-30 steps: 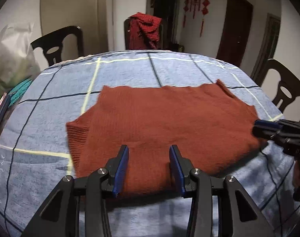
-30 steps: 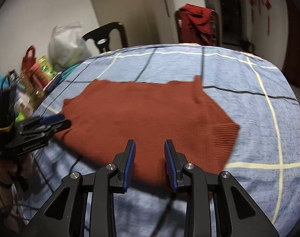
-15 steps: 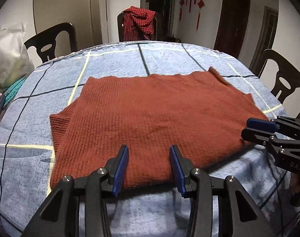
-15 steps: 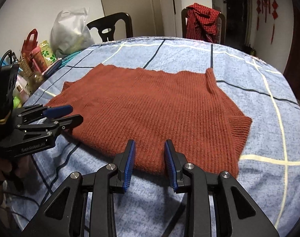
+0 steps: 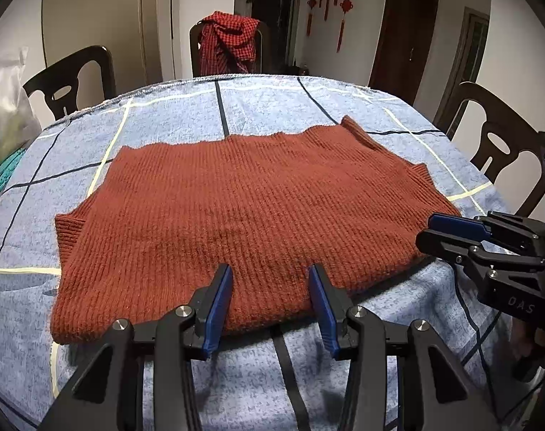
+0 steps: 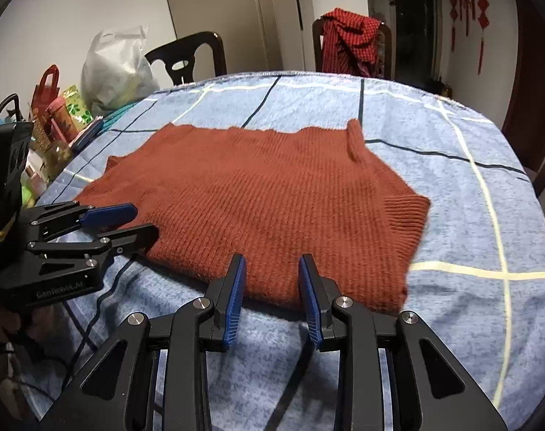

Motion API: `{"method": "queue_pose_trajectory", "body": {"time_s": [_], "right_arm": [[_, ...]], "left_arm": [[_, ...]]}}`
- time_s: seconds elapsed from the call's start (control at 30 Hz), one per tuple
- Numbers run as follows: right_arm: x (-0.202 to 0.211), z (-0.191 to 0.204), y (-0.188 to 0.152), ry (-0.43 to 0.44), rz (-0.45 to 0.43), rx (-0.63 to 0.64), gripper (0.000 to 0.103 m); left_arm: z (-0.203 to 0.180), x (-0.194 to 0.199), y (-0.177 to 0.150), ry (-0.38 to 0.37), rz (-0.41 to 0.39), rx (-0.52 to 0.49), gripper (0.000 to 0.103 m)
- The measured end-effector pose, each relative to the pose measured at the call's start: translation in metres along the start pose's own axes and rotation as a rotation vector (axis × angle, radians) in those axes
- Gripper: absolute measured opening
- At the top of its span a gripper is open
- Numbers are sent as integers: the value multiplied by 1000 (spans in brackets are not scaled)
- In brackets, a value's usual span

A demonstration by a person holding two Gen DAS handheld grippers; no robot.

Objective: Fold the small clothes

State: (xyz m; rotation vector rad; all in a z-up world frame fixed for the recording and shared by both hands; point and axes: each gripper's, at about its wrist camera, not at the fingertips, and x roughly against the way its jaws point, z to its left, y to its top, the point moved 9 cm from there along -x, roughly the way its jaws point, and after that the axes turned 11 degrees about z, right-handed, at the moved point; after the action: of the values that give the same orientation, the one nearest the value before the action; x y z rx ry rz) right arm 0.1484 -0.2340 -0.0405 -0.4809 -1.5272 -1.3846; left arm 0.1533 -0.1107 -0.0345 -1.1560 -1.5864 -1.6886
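Note:
A rust-red knitted sweater (image 5: 251,212) lies flat on the blue checked tablecloth (image 5: 272,107), with ribbed cuffs showing at both side edges. My left gripper (image 5: 271,276) hangs just over the sweater's near edge, open, with only the fabric below showing between its blue pads. The right gripper (image 5: 425,230) sits at the sweater's right corner. In the right wrist view the sweater (image 6: 272,208) lies ahead. My right gripper (image 6: 271,265) is open over its near edge and pinches nothing. The left gripper (image 6: 143,221) stands at the left corner there.
Dark wooden chairs (image 5: 71,82) ring the table; the far chair carries a red checked garment (image 5: 229,43). A white plastic bag (image 6: 114,68), a red bag and bottles (image 6: 57,107) crowd the table's left side. The tablecloth falls away over the near edge below both grippers.
The left gripper has come closer to the sweater's near edge, so the sweater fills more of its view. The right gripper has barely shifted. Neither gap has changed.

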Motion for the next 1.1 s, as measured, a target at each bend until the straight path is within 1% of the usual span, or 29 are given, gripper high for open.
{"method": "queue_pose_trajectory", "body": {"time_s": [0.07,0.13,0.23,0.3,0.43,0.47,0.5,0.53,0.63,0.7,0.83,0.9,1.0,1.1], "right_arm": [[-10,-8,-6,-2,36,-25,31],[-7,-8,-6,20,26,-37,31],[5,-13,-3,30,5,-52,31],[11,-22,0,29,-10,-76,31],[15,-47,4,37,-23,-160,32],[16,-51,5,47,-30,-173,33],[16,-56,7,55,-36,-192,38],[16,-60,7,58,-36,-201,47],[12,-73,12,89,-32,-245,48],[6,-80,15,130,-17,-273,48],[-7,-90,18,175,11,-314,48],[-14,-92,19,196,25,-327,48],[-18,-94,24,224,18,-335,49],[-18,-95,28,248,8,-346,51]], "left_arm": [[0,-8,-3,8,19,-10,47],[-1,-7,-3,9,15,-18,47],[5,2,-2,-14,11,-5,47],[16,9,0,9,-8,7,47],[57,18,1,56,-33,79,47],[67,20,1,67,-36,99,47],[78,22,0,80,-40,122,47],[91,23,0,93,-43,150,47],[123,25,-2,96,-54,227,47],[144,24,-4,99,-52,281,48],[173,15,-6,60,-42,362,51],[179,10,-5,31,-36,388,52],[178,0,-2,-45,-19,409,53],[167,-12,4,-112,-5,392,54]]}}
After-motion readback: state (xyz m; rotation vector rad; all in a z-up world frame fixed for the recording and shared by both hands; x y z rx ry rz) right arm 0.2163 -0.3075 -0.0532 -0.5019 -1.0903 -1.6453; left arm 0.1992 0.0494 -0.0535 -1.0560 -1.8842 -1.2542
